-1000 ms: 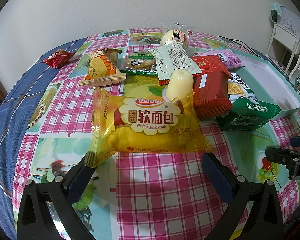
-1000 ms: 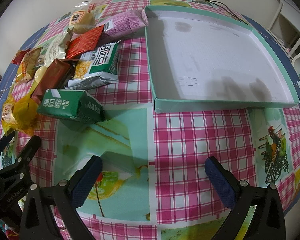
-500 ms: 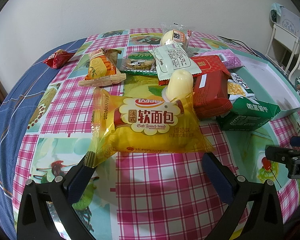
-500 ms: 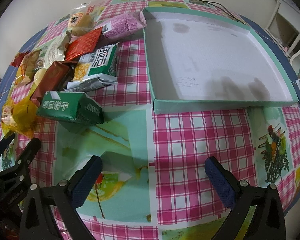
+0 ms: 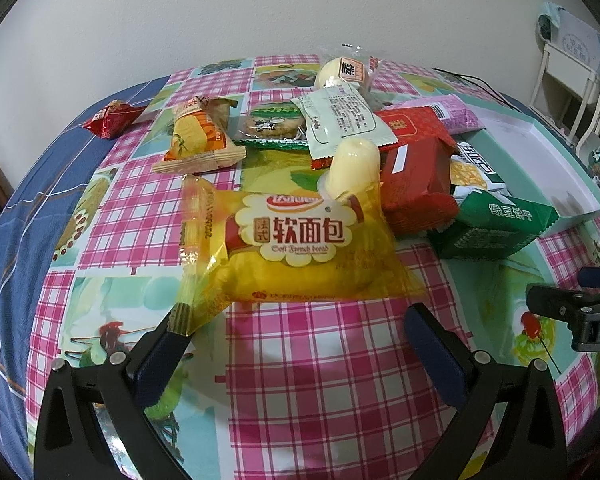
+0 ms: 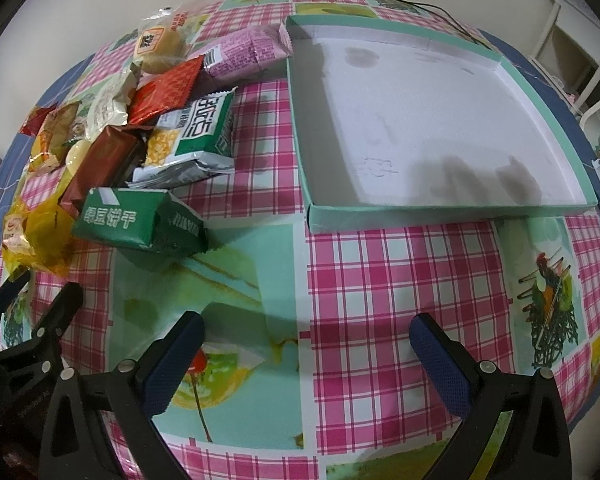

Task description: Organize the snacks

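Note:
A heap of snack packets lies on the checked tablecloth. Nearest my left gripper (image 5: 300,336) is a yellow soft-bread bag (image 5: 292,248); the gripper stands open just in front of it, its left finger touching the bag's corner. Behind the bag are a pale jelly cup (image 5: 352,168), a red packet (image 5: 416,176) and a green biscuit box (image 5: 496,224). My right gripper (image 6: 308,340) is open and empty above the cloth, with the green biscuit box (image 6: 140,220) ahead to its left and the shallow teal box (image 6: 440,212), white inside and empty, ahead to its right.
Farther packets include an orange one (image 5: 196,136), a small red one (image 5: 110,120), a pink one (image 6: 248,52) and a green-white bag (image 6: 200,136). Blue cloth (image 5: 16,216) edges the table at left. A white chair (image 5: 572,76) stands at far right. A cable (image 6: 440,10) lies behind the box.
The right wrist view has shifted slightly, so the box and packets sit a little lower and closer. The left gripper and the snacks have not moved.

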### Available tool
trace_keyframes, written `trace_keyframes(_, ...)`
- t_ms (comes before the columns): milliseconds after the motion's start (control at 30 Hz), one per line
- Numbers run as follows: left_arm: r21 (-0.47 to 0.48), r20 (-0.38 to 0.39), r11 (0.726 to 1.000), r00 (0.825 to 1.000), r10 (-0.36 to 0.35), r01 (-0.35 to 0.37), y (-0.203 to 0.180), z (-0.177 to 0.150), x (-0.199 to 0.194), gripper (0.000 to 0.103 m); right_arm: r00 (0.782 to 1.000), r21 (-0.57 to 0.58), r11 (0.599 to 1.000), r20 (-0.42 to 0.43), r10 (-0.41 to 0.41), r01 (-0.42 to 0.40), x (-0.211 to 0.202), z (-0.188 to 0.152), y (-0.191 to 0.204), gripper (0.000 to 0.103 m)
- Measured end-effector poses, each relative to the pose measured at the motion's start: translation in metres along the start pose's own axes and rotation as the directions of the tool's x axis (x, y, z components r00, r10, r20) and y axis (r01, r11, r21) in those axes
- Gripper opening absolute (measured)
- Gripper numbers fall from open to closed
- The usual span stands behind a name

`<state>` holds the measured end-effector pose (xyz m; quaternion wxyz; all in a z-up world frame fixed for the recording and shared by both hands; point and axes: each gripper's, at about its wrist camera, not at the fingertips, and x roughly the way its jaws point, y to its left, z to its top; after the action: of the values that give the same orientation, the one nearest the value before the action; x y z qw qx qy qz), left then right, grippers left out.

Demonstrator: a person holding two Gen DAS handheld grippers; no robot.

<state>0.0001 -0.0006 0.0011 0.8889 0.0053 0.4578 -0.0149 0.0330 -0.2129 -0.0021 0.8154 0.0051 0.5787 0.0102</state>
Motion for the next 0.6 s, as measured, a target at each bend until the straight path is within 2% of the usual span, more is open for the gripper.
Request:
trace_keyframes(100, 0.016, -0.054, 1.000, 0.998, -0.022, 0.023, -0.001, 0.006, 0.000, 0.103, 1.000, -0.003, 1.000, -0.001, 0.003, -0.003, 0.000, 0.000, -0.001, 0.103)
trace_keyframes(200, 0.020, -0.056, 0.999, 0.997, -0.043, 0.044, -0.001, 0.006, -0.001, 0.103, 1.000, 0.003, 1.000, -0.004, 0.000, 0.000, -0.004, -0.001, 0.000, 0.103)
trace_keyframes(267, 0.021, -0.028, 0.998, 0.998, -0.061, 0.061, -0.002, 0.007, -0.010, 0.103, 1.000, 0.013, 1.000, 0.026, 0.005, -0.005, -0.014, -0.002, -0.001, 0.103)
trace_keyframes(367, 0.034, 0.030, 0.998, 0.998, -0.048, 0.047, -0.001, 0.013, -0.025, 0.103, 0.996, 0.021, 0.999, 0.089, 0.027, -0.029, -0.032, -0.001, -0.001, 0.103)
trace_keyframes(433, 0.031, 0.041, 0.998, 0.997, -0.059, 0.057, 0.001, 0.020, -0.031, 0.103, 0.993, 0.018, 0.999, 0.112, 0.040, -0.042, -0.040, 0.001, 0.000, 0.103)
trace_keyframes(500, 0.007, 0.026, 0.996, 0.996, -0.089, 0.089, 0.005, 0.025, -0.032, 0.103, 0.990, 0.004, 0.999, 0.134, 0.043, -0.044, -0.046, 0.002, 0.002, 0.103)
trace_keyframes(600, -0.002, -0.027, 0.994, 0.993, -0.112, 0.112, 0.011, 0.029, -0.031, 0.103, 0.987, -0.051, 0.995, 0.137, 0.088, -0.082, -0.050, 0.006, 0.012, 0.103)
